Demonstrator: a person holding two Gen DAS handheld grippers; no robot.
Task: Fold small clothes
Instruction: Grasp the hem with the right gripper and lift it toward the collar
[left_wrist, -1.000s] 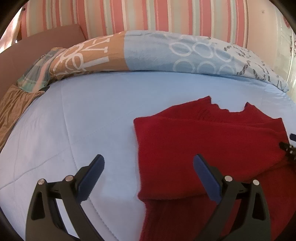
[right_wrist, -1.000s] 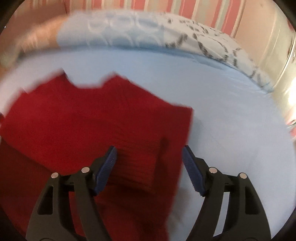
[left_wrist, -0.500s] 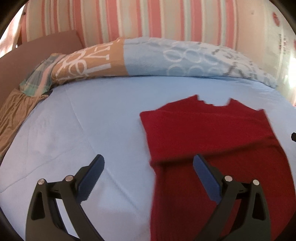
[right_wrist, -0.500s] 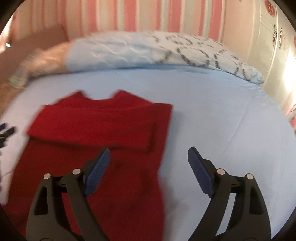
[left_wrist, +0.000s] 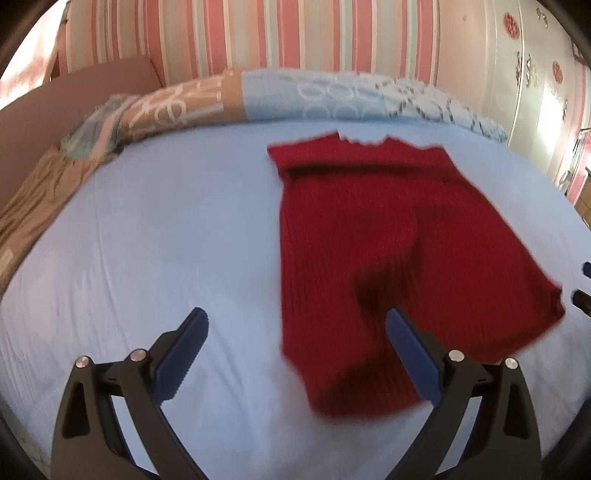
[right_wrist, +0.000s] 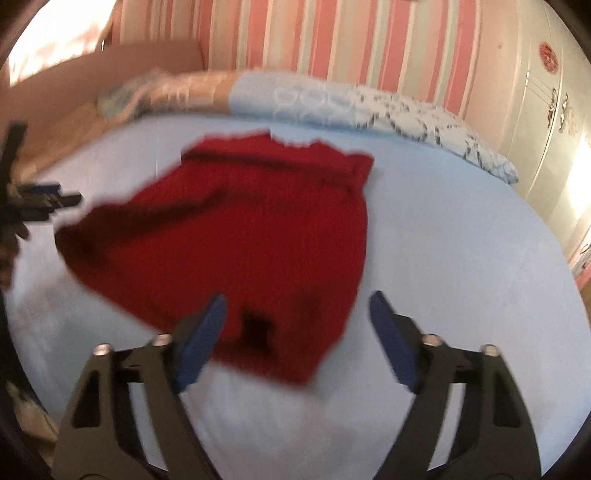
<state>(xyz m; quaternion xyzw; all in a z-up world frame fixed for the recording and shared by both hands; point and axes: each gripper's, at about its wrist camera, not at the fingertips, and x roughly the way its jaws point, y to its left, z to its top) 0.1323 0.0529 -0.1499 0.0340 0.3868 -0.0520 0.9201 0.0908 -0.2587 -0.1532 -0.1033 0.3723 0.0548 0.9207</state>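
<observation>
Lying ahead of both wide-open, empty tools, the red sweater (left_wrist: 388, 240) spread beyond the left hand-held gripper (left_wrist: 295, 354) and right hand-held gripper (right_wrist: 295, 332) on the bed (left_wrist: 166, 240).

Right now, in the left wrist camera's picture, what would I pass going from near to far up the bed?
Light blue bedsheet → red ribbed knit garment → long patterned blue and tan pillow → pink striped wall.
</observation>
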